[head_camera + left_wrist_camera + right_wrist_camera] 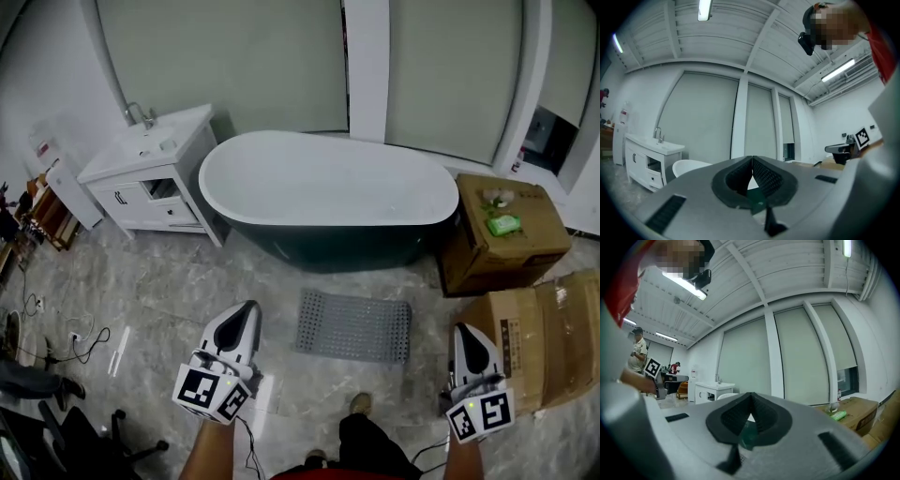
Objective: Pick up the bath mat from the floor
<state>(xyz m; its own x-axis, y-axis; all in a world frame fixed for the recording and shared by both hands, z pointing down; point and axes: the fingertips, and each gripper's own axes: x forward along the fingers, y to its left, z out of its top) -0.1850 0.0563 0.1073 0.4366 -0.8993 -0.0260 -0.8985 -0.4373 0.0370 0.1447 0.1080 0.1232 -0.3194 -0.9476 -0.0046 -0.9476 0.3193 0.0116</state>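
A grey perforated bath mat (354, 325) lies flat on the marble floor in front of the dark-sided bathtub (328, 192). My left gripper (248, 311) is held above the floor to the mat's left, jaws shut and empty. My right gripper (466, 334) hovers to the mat's right, also shut and empty. Both gripper views point level across the room, so the mat is hidden there. The left gripper (752, 161) shows its pads meeting at the tip, and the right gripper (751, 398) shows the same.
A white vanity with a sink (150, 169) stands left of the tub. Cardboard boxes (502, 234) sit at the right, one bearing a green item (503, 225). Cables (80, 339) lie on the floor at left. My shoe (360, 403) is just below the mat.
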